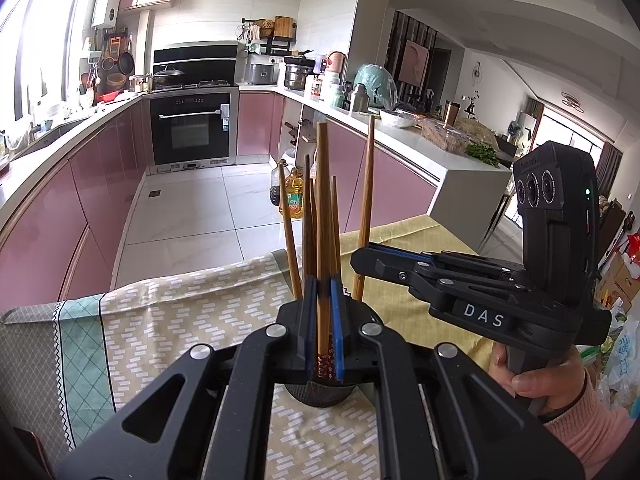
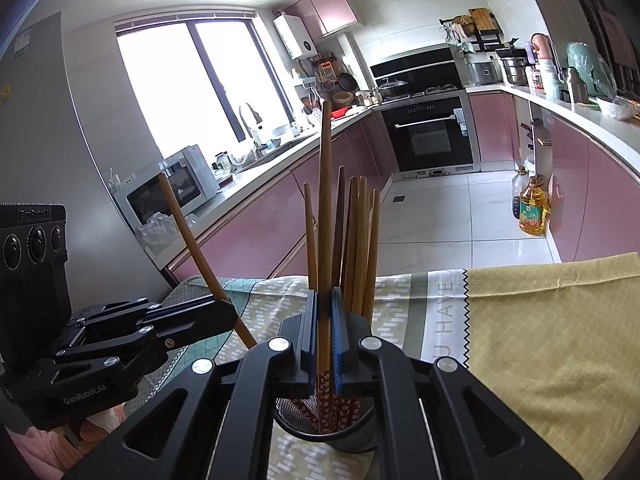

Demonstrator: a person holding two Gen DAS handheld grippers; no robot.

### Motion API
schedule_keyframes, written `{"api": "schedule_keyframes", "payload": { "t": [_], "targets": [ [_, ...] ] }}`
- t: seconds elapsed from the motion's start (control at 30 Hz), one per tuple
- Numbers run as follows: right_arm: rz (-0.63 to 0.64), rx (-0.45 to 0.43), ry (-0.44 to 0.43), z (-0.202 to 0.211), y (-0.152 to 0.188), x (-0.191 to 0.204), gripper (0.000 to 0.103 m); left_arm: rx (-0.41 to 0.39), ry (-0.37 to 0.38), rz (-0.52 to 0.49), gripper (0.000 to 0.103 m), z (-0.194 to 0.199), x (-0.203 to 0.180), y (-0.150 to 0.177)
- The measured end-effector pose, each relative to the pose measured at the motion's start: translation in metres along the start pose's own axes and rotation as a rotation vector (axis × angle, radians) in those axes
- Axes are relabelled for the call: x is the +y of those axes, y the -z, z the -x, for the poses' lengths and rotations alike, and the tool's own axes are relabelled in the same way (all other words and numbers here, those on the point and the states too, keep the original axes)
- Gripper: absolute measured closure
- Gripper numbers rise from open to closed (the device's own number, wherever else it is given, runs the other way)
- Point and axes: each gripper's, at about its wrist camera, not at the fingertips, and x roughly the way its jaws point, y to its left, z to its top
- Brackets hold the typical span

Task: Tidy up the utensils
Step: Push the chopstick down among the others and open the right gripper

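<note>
While both grippers stand over mesh holder [image 2: 326,432], each clamps one chopstick upright. Left gripper [image 1: 323,332] fingers pinch tall chopstick [image 1: 322,216]; right gripper [image 2: 325,344] fingers pinch own chopstick [image 2: 325,208]. Chopsticks: light brown wood, red patterned lower ends. Bundle of others [image 2: 360,240] stands in holder just behind right fingers. Below: bench under patterned cloth [image 2: 540,340], yellow and green. Beyond: pink-cabinet kitchen, oven [image 1: 191,128], white tile floor.

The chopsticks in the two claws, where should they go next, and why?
Probably lower both into the mesh cup and let go. Each claw, left and right, is shut on one chopstick just above the cup, where the other chopsticks already stand.
</note>
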Motion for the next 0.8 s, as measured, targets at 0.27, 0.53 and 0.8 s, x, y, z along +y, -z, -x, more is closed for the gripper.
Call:
{"api": "schedule_keyframes", "payload": {
  "t": [0.27, 0.53, 0.8],
  "targets": [
    [-0.004, 0.013, -0.002, 0.000, 0.005, -0.002, 0.097, 0.019, 0.003, 0.003, 0.096, -0.007, 0.002, 0.008],
    [-0.003, 0.026, -0.003, -0.004, 0.007, -0.001, 0.097, 0.028, 0.003, -0.001, 0.096, -0.012, 0.002, 0.013],
    [0.000, 0.033, -0.003, -0.005, 0.009, 0.000, 0.097, 0.025, 0.007, 0.001, 0.096, -0.013, 0.001, 0.014]
  ]
}}
